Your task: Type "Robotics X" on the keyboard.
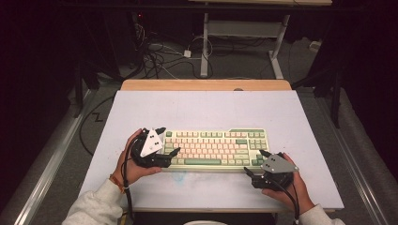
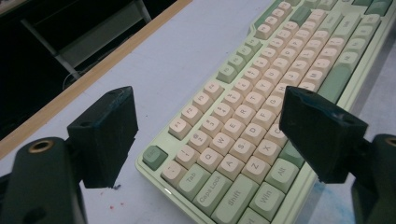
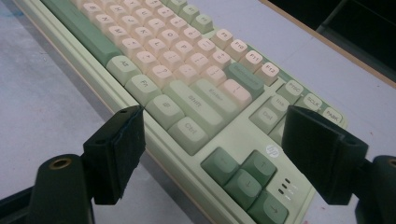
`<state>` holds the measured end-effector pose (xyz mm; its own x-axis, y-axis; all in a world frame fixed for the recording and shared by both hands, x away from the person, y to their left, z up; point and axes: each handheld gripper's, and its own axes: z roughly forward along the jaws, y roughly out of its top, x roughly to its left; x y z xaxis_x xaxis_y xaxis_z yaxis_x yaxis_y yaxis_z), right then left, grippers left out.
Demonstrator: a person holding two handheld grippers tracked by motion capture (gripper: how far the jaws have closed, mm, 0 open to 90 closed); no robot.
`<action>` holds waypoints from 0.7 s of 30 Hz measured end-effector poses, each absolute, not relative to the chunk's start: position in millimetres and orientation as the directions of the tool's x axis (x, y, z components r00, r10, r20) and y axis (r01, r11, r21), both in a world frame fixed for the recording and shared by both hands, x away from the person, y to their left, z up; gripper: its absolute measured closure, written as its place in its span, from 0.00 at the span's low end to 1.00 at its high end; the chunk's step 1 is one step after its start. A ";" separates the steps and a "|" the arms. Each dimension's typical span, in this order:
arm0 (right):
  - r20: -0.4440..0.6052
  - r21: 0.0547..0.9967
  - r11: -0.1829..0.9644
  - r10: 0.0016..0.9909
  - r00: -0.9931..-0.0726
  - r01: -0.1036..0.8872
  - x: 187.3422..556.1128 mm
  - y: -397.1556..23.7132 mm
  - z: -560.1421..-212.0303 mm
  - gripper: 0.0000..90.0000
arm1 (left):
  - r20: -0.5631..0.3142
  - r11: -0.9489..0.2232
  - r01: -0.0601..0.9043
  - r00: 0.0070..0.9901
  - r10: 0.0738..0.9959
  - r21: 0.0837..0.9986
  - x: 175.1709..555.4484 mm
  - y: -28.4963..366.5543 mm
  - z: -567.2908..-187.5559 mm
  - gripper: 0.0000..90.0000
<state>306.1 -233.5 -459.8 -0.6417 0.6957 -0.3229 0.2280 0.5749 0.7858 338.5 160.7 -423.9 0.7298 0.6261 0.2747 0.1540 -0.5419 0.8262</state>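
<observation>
A pale green keyboard [image 1: 216,146] with cream and green keys lies flat on the light grey table [image 1: 202,108], near its front. My left gripper [image 1: 168,140] is at the keyboard's left end, open; in the left gripper view [image 2: 210,109] the jaws stand wide apart over the left-hand keys [image 2: 229,140] without pressing on them. My right gripper [image 1: 254,161] is at the front right corner, open too. In the right gripper view [image 3: 217,135] the arrow keys [image 3: 243,175] sit between the spread jaws, which stay apart from the keyboard [image 3: 163,56].
The table's wooden far edge [image 1: 206,85] borders a dark floor with cables [image 1: 159,56] and a white desk frame [image 1: 244,33]. Bare tabletop lies behind the keyboard and at both sides. Both of the person's hands come in from the near edge.
</observation>
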 end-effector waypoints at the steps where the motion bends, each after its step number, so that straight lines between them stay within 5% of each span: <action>1: -0.320 0.787 0.572 0.699 -0.640 0.230 305.8 -233.5 -459.5 0.24 | 0.275 -0.542 0.153 0.730 0.625 0.826 337.6 161.4 -424.2 0.21; 12: -0.318 0.794 0.561 0.710 -0.628 0.233 308.2 -233.9 -455.6 0.24 | 0.244 -0.533 0.143 0.771 0.589 0.834 330.3 159.4 -429.0 0.21; 21: -0.322 0.793 0.565 0.707 -0.630 0.228 307.6 -233.7 -454.4 0.24 | 0.238 -0.543 0.147 0.783 0.574 0.826 321.9 151.7 -429.5 0.32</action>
<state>307.6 -233.7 -454.4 -0.6301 0.7067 -0.3217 0.2284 0.5647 0.7931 321.9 151.7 -429.5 0.7831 0.5745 0.2381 0.1473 -0.5434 0.8265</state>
